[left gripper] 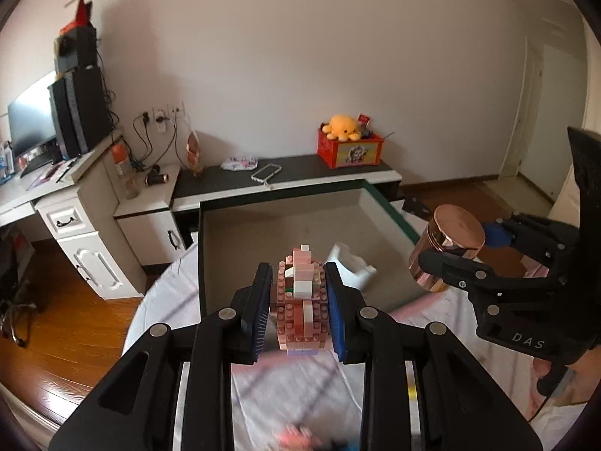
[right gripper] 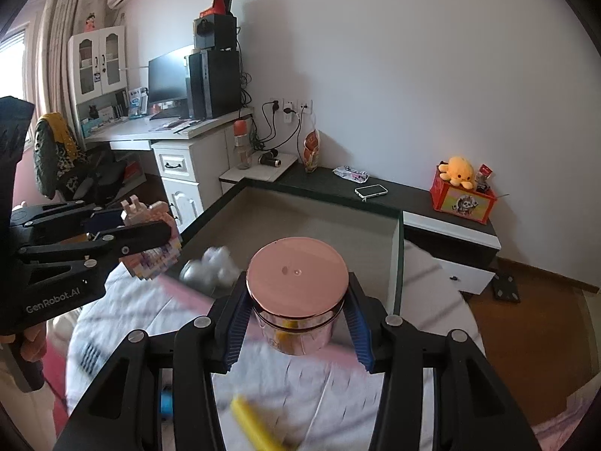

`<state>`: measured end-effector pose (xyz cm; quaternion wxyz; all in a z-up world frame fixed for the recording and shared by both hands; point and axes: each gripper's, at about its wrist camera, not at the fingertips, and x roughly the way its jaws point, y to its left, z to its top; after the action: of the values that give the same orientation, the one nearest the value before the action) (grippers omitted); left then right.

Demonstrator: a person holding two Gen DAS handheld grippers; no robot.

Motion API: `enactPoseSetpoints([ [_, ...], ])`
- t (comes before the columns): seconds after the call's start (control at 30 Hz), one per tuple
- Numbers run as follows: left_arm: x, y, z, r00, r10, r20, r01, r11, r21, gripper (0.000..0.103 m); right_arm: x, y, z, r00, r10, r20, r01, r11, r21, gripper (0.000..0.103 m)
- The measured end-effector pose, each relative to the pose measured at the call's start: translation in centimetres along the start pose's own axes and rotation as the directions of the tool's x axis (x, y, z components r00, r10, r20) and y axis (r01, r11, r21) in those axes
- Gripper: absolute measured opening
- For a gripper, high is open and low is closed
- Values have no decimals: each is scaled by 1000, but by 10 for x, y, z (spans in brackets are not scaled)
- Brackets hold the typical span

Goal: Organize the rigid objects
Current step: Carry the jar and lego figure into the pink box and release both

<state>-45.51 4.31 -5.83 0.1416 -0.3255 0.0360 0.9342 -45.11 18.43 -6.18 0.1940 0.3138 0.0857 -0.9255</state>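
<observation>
My left gripper (left gripper: 299, 300) is shut on a pink and white brick-built figure (left gripper: 300, 297), held in the air over the near edge of a dark-rimmed open box (left gripper: 204, 248). The same figure (right gripper: 150, 240) and left gripper (right gripper: 165, 231) show at the left of the right wrist view. My right gripper (right gripper: 296, 323) is shut on a shiny rose-gold jar with a flat lid (right gripper: 296, 285), carried above the bed just before the box (right gripper: 398, 263). In the left wrist view that jar (left gripper: 449, 244) hangs at the box's right rim. A white object (left gripper: 351, 267) lies inside the box.
The box rests on a bed with a white patterned sheet (left gripper: 293, 387). A blurred yellow item (right gripper: 251, 424) and a pink item (left gripper: 296, 434) lie on it. Behind stand a dark low cabinet (left gripper: 300, 173) with a phone (left gripper: 266, 172) and red toy box (left gripper: 351, 146), and a white desk (left gripper: 67, 203).
</observation>
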Motion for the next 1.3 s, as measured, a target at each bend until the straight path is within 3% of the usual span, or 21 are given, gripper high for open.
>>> enactPoseSetpoints([
  [0.33,118,34,45,983,17,-184,-19,1000,-8,28,111,-20,38,987,-8,-162,9,1000,7,48],
  [0.53,159,46,41,966,37,-257,-41,999,-11,28,154,-27,42,971,-6,-238,11,1000,18,48],
  [0.7,170,58,31,959,61,-277,-71,997,-27,28,170,-25,38,962,20,-272,-11,999,34,48],
  [0.73,170,60,29,959,68,-275,-79,996,-29,29,172,-24,38,960,31,-278,-22,999,36,49],
  [0.8,167,62,25,961,70,-269,-85,995,-44,41,173,-24,36,963,40,-268,-29,999,45,49],
  [0.83,164,64,24,962,68,-263,-85,995,-53,62,170,-24,36,966,33,-258,-21,998,51,52],
  [0.93,144,66,21,975,47,-216,-64,996,-70,73,152,-26,39,978,1,-207,12,998,58,71],
  [0.97,134,66,21,978,50,-200,-66,995,-75,83,144,-28,41,981,-9,-191,22,998,66,80],
  [1.03,115,67,20,983,91,-158,-104,992,-77,94,125,-29,43,987,-6,-162,19,997,80,82],
  [1.17,65,65,14,988,133,-83,-139,988,-73,102,76,-23,44,996,-3,-94,8,998,59,83],
  [1.3,9,60,1,982,190,6,-190,980,-65,103,28,-7,35,999,-21,-26,22,999,31,90],
])
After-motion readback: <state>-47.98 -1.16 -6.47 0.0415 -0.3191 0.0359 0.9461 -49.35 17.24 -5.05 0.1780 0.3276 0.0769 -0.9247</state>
